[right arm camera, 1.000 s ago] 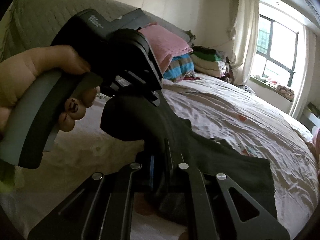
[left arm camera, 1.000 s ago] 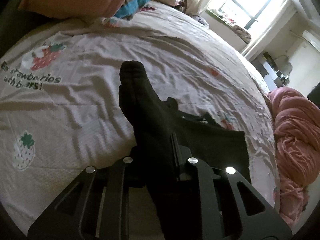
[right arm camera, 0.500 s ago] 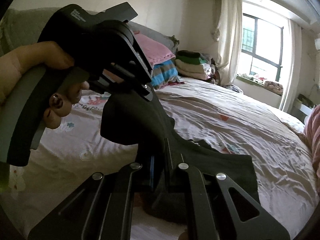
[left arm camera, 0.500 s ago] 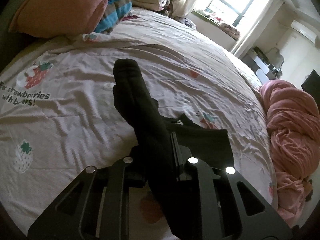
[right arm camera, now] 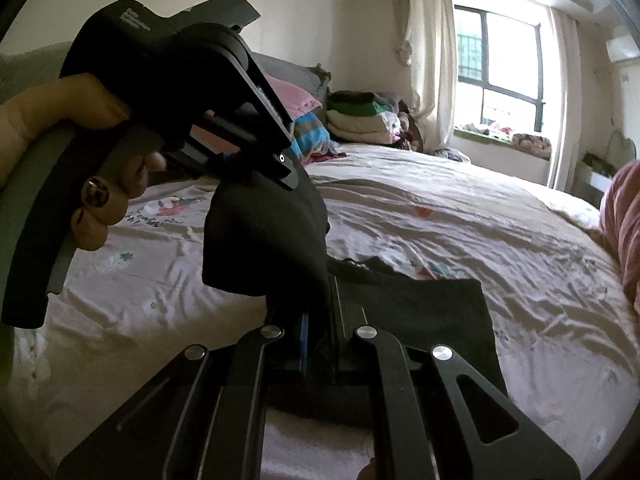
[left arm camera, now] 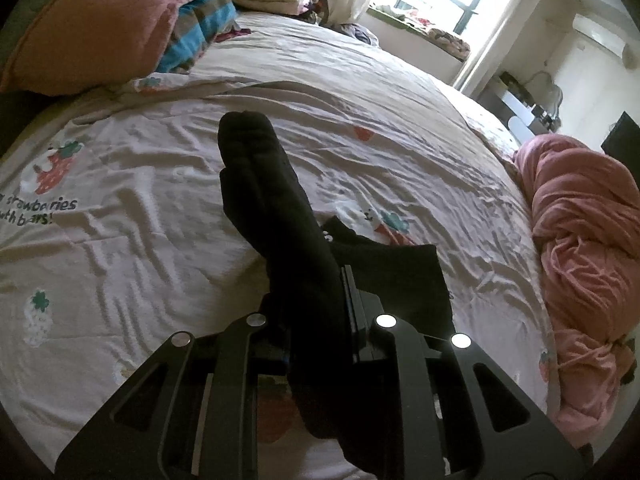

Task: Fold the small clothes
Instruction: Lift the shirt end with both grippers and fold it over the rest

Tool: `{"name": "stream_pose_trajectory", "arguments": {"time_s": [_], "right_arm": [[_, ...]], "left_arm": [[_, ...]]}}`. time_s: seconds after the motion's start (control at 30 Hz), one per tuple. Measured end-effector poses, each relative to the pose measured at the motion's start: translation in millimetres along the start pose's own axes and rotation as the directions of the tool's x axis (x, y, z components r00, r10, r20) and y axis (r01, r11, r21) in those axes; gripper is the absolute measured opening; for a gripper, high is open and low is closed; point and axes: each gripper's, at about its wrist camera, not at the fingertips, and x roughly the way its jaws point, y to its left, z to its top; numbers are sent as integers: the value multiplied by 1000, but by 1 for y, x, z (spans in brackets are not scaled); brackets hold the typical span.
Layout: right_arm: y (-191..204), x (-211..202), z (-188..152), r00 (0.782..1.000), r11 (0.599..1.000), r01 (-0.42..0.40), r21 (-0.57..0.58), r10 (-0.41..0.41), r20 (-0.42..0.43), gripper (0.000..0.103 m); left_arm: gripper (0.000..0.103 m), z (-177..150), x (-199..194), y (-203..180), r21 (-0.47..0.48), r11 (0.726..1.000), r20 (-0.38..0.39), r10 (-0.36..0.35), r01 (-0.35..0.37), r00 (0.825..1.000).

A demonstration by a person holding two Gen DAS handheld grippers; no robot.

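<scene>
A small black garment (left arm camera: 280,216) is pinched by both grippers and lifted off the bed. In the left wrist view my left gripper (left arm camera: 316,292) is shut on it; a bunched fold sticks up ahead and the rest (left arm camera: 400,276) trails onto the sheet. In the right wrist view my right gripper (right arm camera: 320,308) is shut on the same garment (right arm camera: 264,240). The left gripper's body (right arm camera: 180,92) and the hand holding it hang just above, gripping the garment's top edge. The lower part (right arm camera: 420,312) lies on the bed.
The bed has a pale strawberry-print sheet (left arm camera: 140,208). A pink pillow (left arm camera: 108,24) and striped blanket (left arm camera: 200,28) lie at the head, with folded clothes (right arm camera: 360,120) behind. A pink heap (left arm camera: 580,240) lies at the right edge. A window (right arm camera: 500,76) stands beyond.
Both grippers have risen with the garment. More of it has left the sheet, and the part lying on the bed is smaller.
</scene>
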Motion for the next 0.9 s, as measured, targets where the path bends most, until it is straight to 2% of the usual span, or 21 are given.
{"name": "stream_pose_trajectory", "arguments": {"time_s": [0.5, 0.9], "right_arm": [[-48, 2, -28, 995, 987, -13, 160, 28, -91, 7], [-85, 4, -54, 982, 946, -33, 321, 90, -165, 8]], "left_arm": [[12, -10, 41, -50, 68, 998, -68, 3, 2, 998], [16, -19, 80, -78, 82, 996, -136, -6, 18, 991]]}}
